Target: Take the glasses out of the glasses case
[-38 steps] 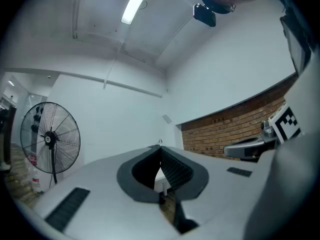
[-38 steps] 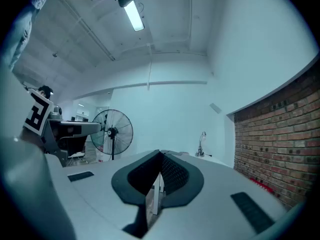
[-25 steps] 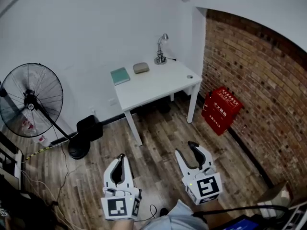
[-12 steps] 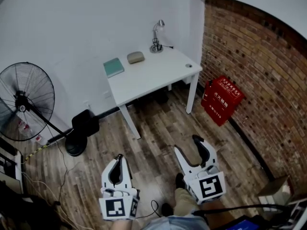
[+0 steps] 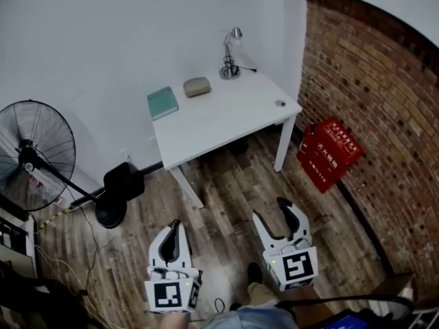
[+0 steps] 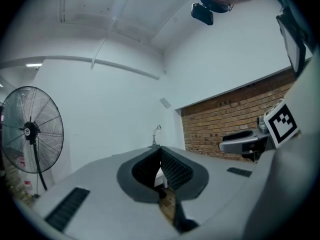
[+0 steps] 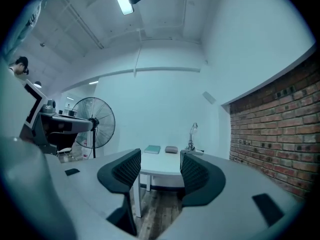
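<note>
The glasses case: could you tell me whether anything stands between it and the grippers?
Nothing visible does: only wooden floor separates the left gripper and right gripper from the table bearing the glasses case.

You've got bright, even light off the ceiling strip (image 7: 123, 4); gripper views fisheye hard, corners black, right one bluish.

The fan (image 5: 31, 157) is cut off at the left edge; the closed glasses case (image 5: 197, 86) hides its contents.
</note>
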